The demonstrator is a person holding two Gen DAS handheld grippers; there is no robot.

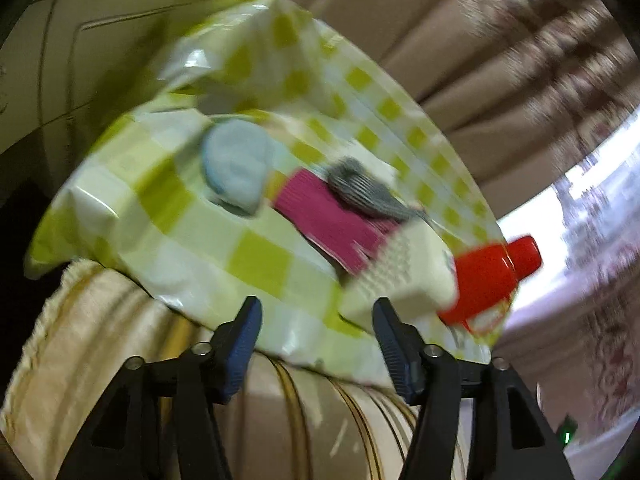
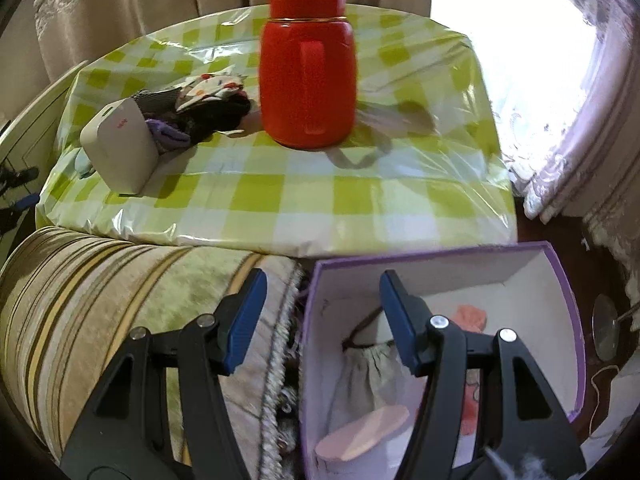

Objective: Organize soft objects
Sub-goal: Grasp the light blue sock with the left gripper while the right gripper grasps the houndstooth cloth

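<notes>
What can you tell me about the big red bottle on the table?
The red bottle looks like a smooth, shiny flask, maybe plastic or painted metal. It has a fat round body, a wide red cap on top, a thin gold ring under the cap and a handle moulded on the side that faces us. It stands upright and closed on the green-and-white checked tablecloth, throwing a shadow to the right. Nothing else touches it; the pile of soft cloths lies just left of it.

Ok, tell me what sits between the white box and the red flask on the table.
In the right wrist view, a heap of small cloth items lies between the white box and the red flask, touching the box, short of the flask.
</notes>
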